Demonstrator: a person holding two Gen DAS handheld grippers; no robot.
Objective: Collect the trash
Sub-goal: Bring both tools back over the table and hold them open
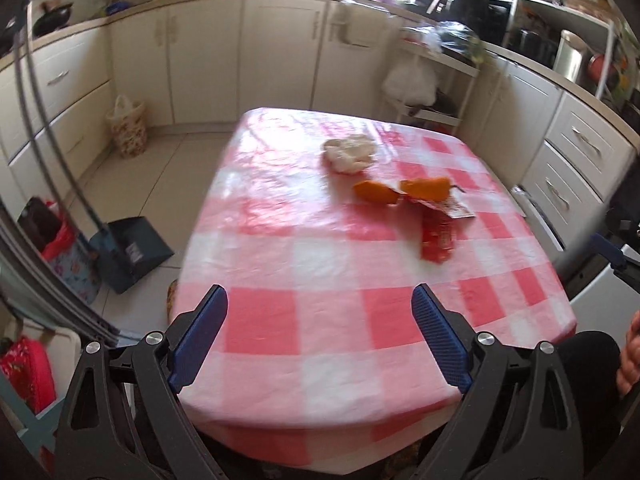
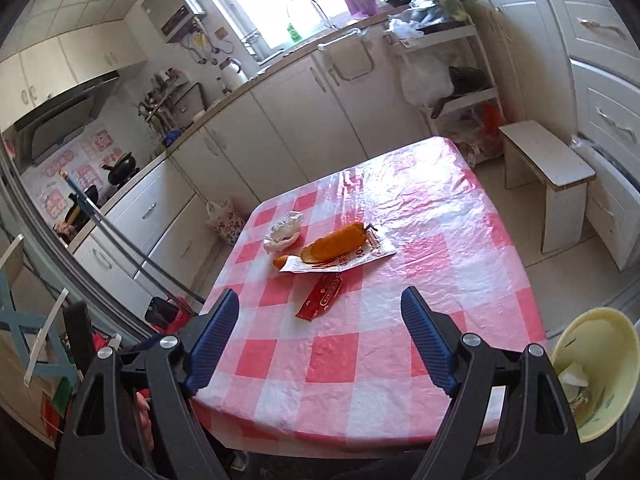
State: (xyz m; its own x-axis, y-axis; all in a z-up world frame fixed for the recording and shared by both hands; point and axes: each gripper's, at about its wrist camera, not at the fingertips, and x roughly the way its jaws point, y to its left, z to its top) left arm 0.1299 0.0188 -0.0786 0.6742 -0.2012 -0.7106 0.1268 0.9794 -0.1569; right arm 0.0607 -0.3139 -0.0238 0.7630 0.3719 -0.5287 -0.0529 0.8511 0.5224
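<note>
- Looking over the trash first, I count four sorts lying together toward the far middle of the bench point(image 2: 400, 380): a crumpled white tissue point(image 2: 285, 232), orange peels point(image 2: 334, 242), a white printed wrapper point(image 2: 360, 258) under the larger peel, and a red wrapper point(image 2: 322, 294) nearest me.
- From the left wrist view the same cluster shows as tissue point(image 1: 350, 154), two peels point(image 1: 376, 192), and red wrapper point(image 1: 438, 240).
- None of these is picked up yet, so I judge most of the job is left.
- A pale yellow bin point(image 2: 596, 376) sits off the bench's near right corner and already holds some scraps, so I take it part of the collecting is done.
- My left tongs point(image 1: 320, 336) are released wide with nothing between them, hanging over the near edge of the bench, well apart from the trash.
- My right tongs point(image 2: 320, 344) are also spread and empty, pointing toward the red wrapper, which lies ahead of the tips, near but not between them.
- Reaching forward to the red wrapper looks the easiest next grab.
</note>
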